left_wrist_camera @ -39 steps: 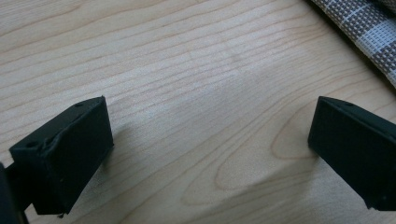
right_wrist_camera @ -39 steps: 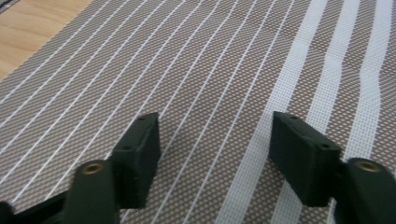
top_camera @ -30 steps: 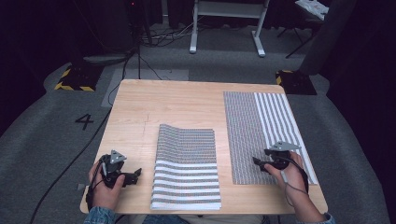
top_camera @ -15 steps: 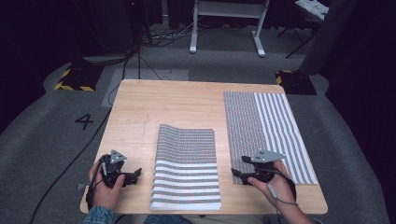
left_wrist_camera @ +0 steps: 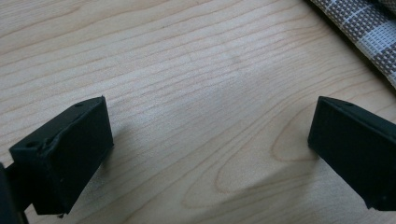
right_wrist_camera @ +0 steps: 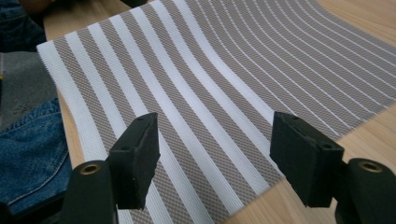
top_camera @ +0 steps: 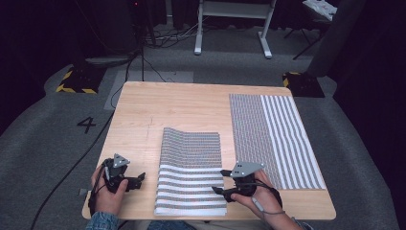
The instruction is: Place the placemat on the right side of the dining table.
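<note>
The folded striped placemat (top_camera: 190,173) was laid on the wooden surface (top_camera: 158,108) near its front edge, roughly midway between the two hands, with its broad white stripes toward the person and its finer weave farther back, where the far end was raised in a slight hump. A second striped placemat (top_camera: 273,136) was spread flat on the right part of the surface, well apart from the left gripper.

The right gripper (top_camera: 224,181) was held at the folded placemat's front right corner, its jaws spread wide and pointed toward the mat. In the right gripper view the mat (right_wrist_camera: 224,79) was seen beyond and beneath the gap between the two black jaws, with its right edge passing under the right-hand jaw; whether the jaws touched the fabric could not be told. Nothing was pinched between them.

The left gripper (top_camera: 139,178) was held low over bare wood just beside the mat's left edge, its jaws likewise spread wide with nothing between them. In the left gripper view a corner of the mat (left_wrist_camera: 369,32) was seen at the upper right, clear of both jaws.
</note>
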Available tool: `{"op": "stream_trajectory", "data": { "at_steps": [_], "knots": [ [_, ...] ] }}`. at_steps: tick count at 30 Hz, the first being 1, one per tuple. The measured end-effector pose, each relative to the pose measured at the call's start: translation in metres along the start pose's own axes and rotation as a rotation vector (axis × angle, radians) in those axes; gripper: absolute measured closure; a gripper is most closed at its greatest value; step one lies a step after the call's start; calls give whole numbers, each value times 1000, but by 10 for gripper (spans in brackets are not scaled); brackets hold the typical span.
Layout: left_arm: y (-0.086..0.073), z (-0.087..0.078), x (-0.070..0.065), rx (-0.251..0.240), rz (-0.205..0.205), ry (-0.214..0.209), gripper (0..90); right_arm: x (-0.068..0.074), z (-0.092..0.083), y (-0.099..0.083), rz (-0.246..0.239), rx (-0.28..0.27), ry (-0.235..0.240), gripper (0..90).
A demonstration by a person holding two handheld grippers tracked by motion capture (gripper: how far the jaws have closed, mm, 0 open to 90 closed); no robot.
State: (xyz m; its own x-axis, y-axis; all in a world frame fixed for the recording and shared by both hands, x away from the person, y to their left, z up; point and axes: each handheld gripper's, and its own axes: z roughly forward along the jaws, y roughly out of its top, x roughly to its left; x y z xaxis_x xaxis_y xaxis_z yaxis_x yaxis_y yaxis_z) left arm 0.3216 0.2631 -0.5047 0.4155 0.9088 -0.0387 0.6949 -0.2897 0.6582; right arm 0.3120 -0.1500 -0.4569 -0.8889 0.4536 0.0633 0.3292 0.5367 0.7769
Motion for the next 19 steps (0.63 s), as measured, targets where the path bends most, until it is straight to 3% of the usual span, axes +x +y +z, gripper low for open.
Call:
{"op": "stream_trajectory", "data": {
  "at_steps": [12, 16, 19],
  "knots": [
    [0, 0, 0, 0, 0, -1, 1, 21, 45, -4, -52, 26, 76, 333],
    [0, 0, 0, 0, -1, 0, 1, 24, 54, -11, -63, 50, 56, 319],
    [0, 0, 0, 0, 0, -1, 1, 25, 57, -15, -86, 29, 47, 301]
  ]
}}
